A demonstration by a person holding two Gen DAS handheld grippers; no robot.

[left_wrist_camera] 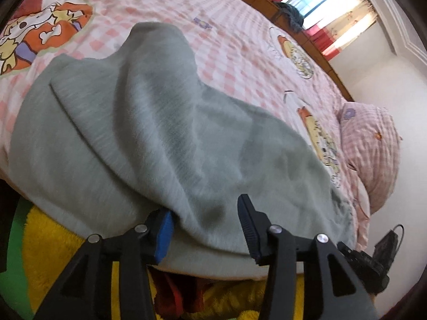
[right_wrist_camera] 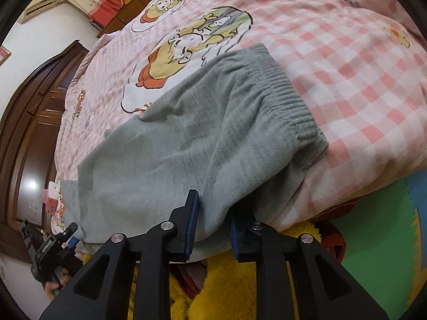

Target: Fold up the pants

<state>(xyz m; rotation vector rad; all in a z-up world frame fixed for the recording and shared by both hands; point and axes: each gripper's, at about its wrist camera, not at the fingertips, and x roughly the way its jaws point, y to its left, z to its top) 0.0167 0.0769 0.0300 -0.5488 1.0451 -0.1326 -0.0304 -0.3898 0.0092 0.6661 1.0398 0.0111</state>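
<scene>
Grey fleece pants (left_wrist_camera: pixel 160 133) lie across the near edge of the bed, and their ribbed waistband (right_wrist_camera: pixel 288 93) points away to the right. My left gripper (left_wrist_camera: pixel 205 226) is open at the near hem; fabric lies in the wide gap and a fold drapes over the left blue pad (left_wrist_camera: pixel 164 229). My right gripper (right_wrist_camera: pixel 213 226) is shut on a bunched ridge of the pants (right_wrist_camera: pixel 200 133), which rises from the bed into the narrow gap. Each gripper shows at the other view's edge: the right one (left_wrist_camera: pixel 365 261) and the left one (right_wrist_camera: pixel 53 248), the latter with a hand on it.
The bed (left_wrist_camera: pixel 240 40) wears a pink checked cover with cartoon prints. A pink pillow (left_wrist_camera: pixel 373 138) lies at its right end. Yellow plush fabric (right_wrist_camera: pixel 226 293) and a green mat (right_wrist_camera: pixel 373 253) sit below the bed edge. A dark wooden wardrobe (right_wrist_camera: pixel 34 120) stands at left.
</scene>
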